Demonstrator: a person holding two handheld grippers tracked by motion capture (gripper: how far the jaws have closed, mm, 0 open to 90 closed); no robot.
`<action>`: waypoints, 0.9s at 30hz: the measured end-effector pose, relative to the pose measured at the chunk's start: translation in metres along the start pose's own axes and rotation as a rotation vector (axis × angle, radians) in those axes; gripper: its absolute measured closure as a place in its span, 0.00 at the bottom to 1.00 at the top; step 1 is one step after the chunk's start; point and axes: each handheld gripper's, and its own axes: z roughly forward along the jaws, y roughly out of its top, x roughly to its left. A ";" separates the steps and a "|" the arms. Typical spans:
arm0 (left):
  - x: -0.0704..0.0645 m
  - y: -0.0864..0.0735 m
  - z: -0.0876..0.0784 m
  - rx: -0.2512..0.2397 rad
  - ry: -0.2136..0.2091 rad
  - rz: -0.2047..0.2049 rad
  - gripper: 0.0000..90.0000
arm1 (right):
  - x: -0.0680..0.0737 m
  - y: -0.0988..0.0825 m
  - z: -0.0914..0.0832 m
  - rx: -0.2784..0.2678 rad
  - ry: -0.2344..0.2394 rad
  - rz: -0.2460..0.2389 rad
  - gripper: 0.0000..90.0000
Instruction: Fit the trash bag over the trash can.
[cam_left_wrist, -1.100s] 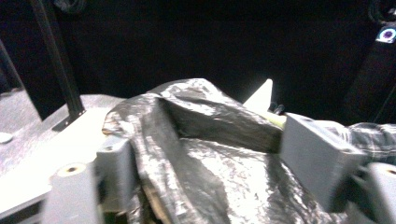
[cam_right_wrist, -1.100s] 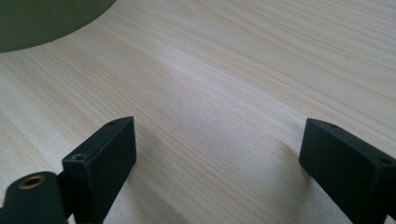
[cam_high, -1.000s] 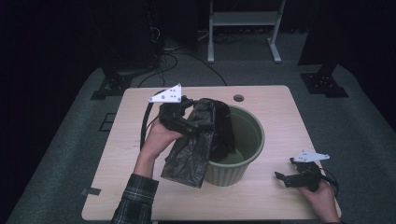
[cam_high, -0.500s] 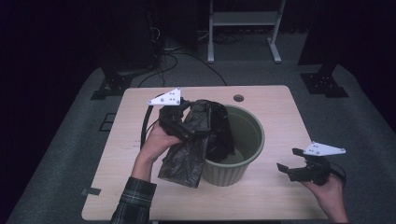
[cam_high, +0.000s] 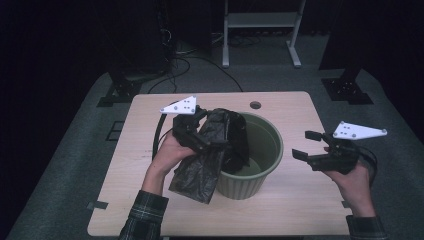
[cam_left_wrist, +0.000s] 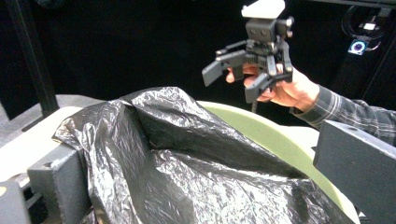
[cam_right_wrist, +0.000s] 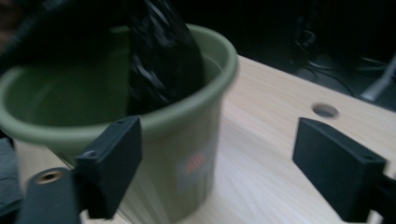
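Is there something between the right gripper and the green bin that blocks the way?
Nothing visible does. The right gripper hangs open above bare table, beside the green bin. The black bag drapes over the bin's opposite rim, near the left gripper.

- Left gripper (cam_high: 207, 142): chunky matte black, white three-cornered plate on top with small dark holes, black cable looping off the back.
- Right gripper (cam_high: 310, 145): same black build and blocky flat jaws, same pale plate with a few holes.
- Round screw hole showing on the jaw mounts.
- Plaid flannel sleeves (cam_high: 146, 217), dark green-grey check.
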 end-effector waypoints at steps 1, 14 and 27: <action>0.000 0.000 0.002 -0.003 -0.008 -0.003 0.00 | 0.001 0.006 0.003 -0.007 0.020 -0.006 0.21; -0.002 0.004 0.015 -0.020 -0.097 -0.005 0.00 | 0.004 0.057 0.054 -0.046 0.214 -0.082 0.42; 0.000 0.003 0.016 -0.019 -0.124 -0.005 0.00 | 0.010 0.069 0.097 0.007 0.296 -0.116 0.96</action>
